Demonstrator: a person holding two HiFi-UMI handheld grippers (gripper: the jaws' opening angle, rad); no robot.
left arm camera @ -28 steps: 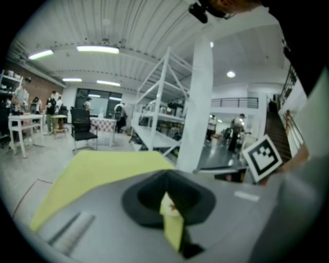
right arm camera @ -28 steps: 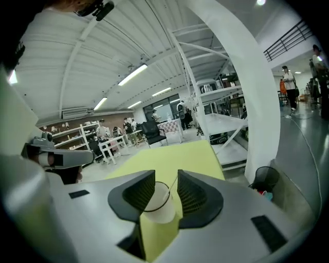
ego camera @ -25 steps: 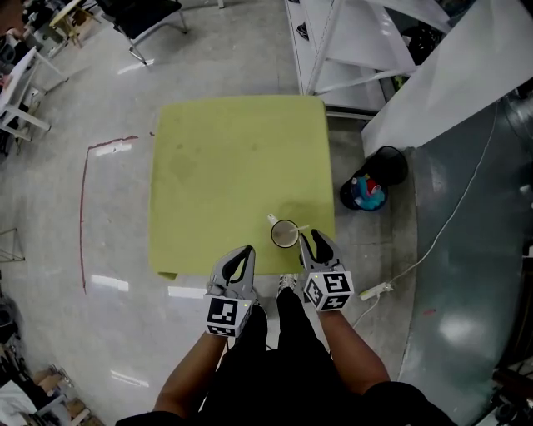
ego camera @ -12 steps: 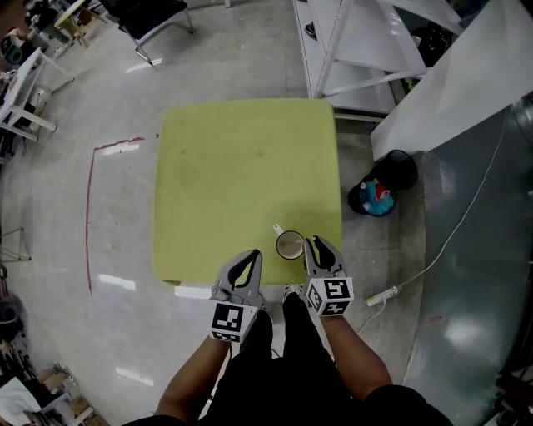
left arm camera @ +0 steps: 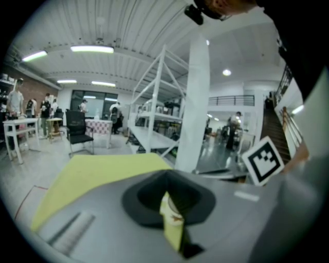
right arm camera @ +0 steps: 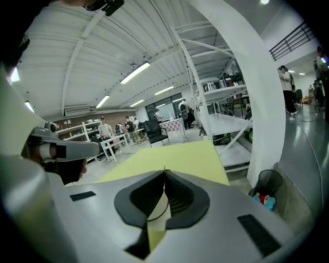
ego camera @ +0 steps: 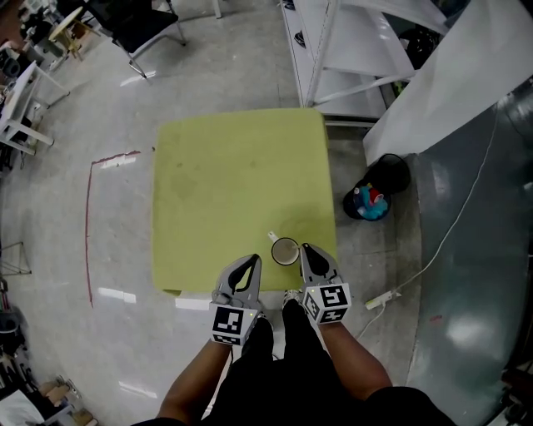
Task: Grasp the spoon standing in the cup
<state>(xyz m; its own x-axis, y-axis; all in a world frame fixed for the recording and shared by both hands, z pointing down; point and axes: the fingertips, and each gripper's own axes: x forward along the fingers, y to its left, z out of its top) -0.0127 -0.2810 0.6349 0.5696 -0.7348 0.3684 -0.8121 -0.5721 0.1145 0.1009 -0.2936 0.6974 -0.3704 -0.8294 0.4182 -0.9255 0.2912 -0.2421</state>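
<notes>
A white cup (ego camera: 285, 251) stands near the front right edge of the yellow-green table (ego camera: 233, 175), its handle pointing back left. My right gripper (ego camera: 305, 247) sits at the cup's right rim. Its jaws are closing, and in the right gripper view (right arm camera: 164, 170) the tips meet around a thin pale sliver, the spoon (right arm camera: 158, 203). The head view hides the spoon behind that gripper. My left gripper (ego camera: 252, 260) is shut and empty at the table's front edge, left of the cup. The cup (left arm camera: 173, 208) shows through its narrow gap (left arm camera: 165, 191).
A black bin (ego camera: 371, 195) with coloured rubbish stands on the floor right of the table. White shelving (ego camera: 350, 50) rises behind it. A power strip (ego camera: 376, 299) and cable lie front right. An office chair (ego camera: 137, 21) is back left.
The right gripper's jaws have come together at the cup's right rim, where the spoon stuck out a second ago. The left gripper has hardly moved.
</notes>
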